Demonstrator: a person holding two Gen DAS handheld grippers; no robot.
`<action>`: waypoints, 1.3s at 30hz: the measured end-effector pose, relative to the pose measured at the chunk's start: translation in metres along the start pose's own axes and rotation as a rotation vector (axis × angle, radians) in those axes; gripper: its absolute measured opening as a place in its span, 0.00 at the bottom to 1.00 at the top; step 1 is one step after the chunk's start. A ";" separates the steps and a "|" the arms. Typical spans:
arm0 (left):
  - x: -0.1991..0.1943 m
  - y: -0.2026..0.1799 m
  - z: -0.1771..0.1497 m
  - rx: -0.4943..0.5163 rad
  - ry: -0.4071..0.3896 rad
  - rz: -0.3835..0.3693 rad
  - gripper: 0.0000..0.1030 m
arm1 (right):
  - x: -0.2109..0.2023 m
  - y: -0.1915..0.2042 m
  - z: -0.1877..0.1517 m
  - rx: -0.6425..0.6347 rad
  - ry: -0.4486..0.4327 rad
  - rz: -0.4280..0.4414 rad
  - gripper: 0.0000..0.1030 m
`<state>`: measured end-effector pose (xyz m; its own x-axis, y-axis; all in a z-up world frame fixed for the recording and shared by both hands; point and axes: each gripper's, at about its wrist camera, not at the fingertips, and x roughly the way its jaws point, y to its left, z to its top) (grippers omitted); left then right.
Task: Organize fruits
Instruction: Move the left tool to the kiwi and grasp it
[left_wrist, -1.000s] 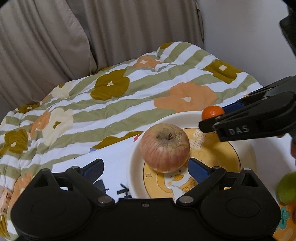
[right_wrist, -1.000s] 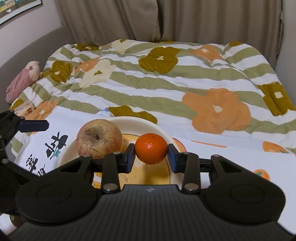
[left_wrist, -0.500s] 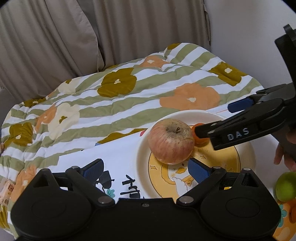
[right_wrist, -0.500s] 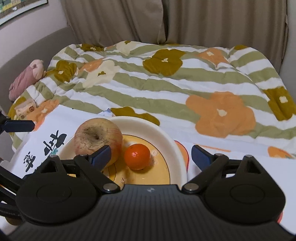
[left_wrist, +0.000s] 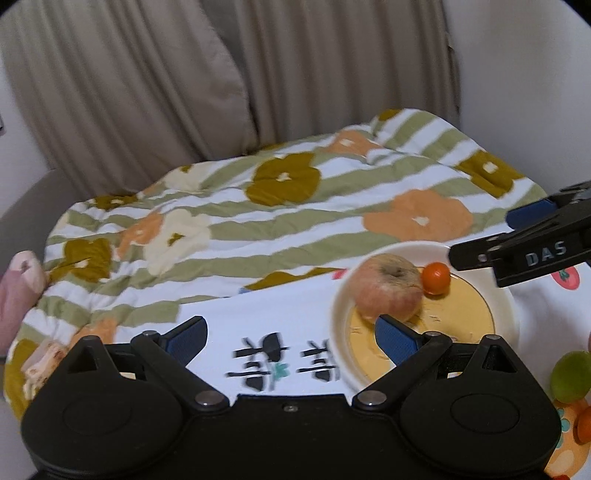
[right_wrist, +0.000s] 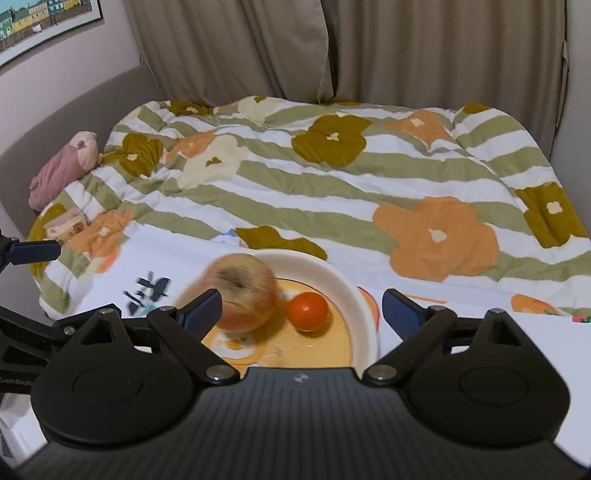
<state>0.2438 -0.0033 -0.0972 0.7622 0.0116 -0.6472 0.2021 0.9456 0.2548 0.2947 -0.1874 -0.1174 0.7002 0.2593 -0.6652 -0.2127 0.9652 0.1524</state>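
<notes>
A reddish apple (left_wrist: 386, 291) and a small orange (left_wrist: 436, 277) lie side by side on a white plate with a yellow centre (left_wrist: 338, 314). My left gripper (left_wrist: 291, 332) is open and holds nothing; it hovers to the left of the plate, with the apple just beyond its right fingertip. In the right wrist view the apple (right_wrist: 242, 291) and orange (right_wrist: 308, 311) rest on the plate (right_wrist: 332, 267). My right gripper (right_wrist: 301, 306) hangs wide open above them, touching neither. A green fruit (left_wrist: 570, 376) sits at the far right.
The plate stands on a white printed cloth (left_wrist: 280, 314) over a striped floral quilt (right_wrist: 332, 177). A pink plush toy (right_wrist: 62, 170) and a snack packet (right_wrist: 66, 223) lie at the left. Curtains (right_wrist: 406, 48) hang behind. Another orange fruit (left_wrist: 585, 424) peeks in at the right edge.
My right gripper opened and let the orange drop onto the plate beside the apple, then lifted away. My left gripper drew back up and to the left, off the apple.
</notes>
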 end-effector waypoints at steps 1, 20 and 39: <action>-0.007 0.005 -0.001 -0.006 -0.008 0.014 0.97 | -0.006 0.005 0.002 0.003 -0.006 0.004 1.00; -0.123 0.108 -0.076 -0.084 -0.093 0.047 0.97 | -0.135 0.117 -0.053 0.075 -0.101 -0.144 1.00; -0.101 0.077 -0.154 -0.048 -0.032 -0.153 0.96 | -0.137 0.135 -0.156 0.172 -0.091 -0.314 1.00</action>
<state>0.0878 0.1183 -0.1234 0.7439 -0.1432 -0.6528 0.2881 0.9501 0.1197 0.0638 -0.0979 -0.1193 0.7723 -0.0554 -0.6328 0.1344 0.9879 0.0775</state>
